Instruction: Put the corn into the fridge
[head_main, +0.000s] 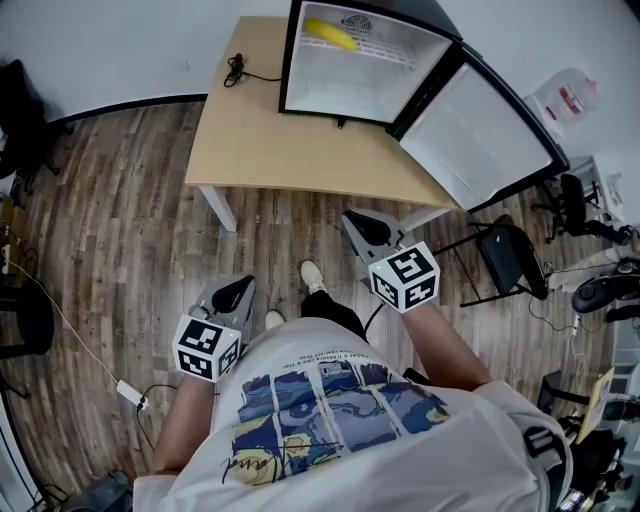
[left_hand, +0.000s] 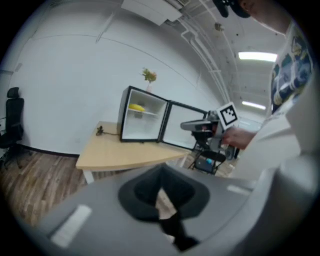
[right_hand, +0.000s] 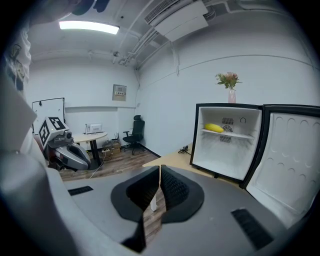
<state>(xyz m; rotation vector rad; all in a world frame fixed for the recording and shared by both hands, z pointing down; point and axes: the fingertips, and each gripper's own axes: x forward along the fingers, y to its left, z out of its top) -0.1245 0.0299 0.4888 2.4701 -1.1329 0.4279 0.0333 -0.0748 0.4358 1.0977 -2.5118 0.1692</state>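
Observation:
The yellow corn (head_main: 330, 34) lies on the top shelf inside the open mini fridge (head_main: 290, 60), which stands at the back of the wooden table (head_main: 290, 150). The corn (right_hand: 214, 128) also shows in the right gripper view, and the corn (left_hand: 137, 107) in the left gripper view. The fridge door (head_main: 480, 135) is swung wide to the right. My left gripper (head_main: 238, 290) and right gripper (head_main: 362, 222) hang close to my body, well short of the table. Both are shut with nothing between the jaws: left gripper (left_hand: 161, 172), right gripper (right_hand: 160, 170).
A black cable (head_main: 236, 68) lies at the table's back left corner. A black folding chair (head_main: 510, 255) stands right of the table under the fridge door. A vase of flowers (right_hand: 229, 82) tops the fridge. A power strip (head_main: 130, 392) and cord lie on the floor at left.

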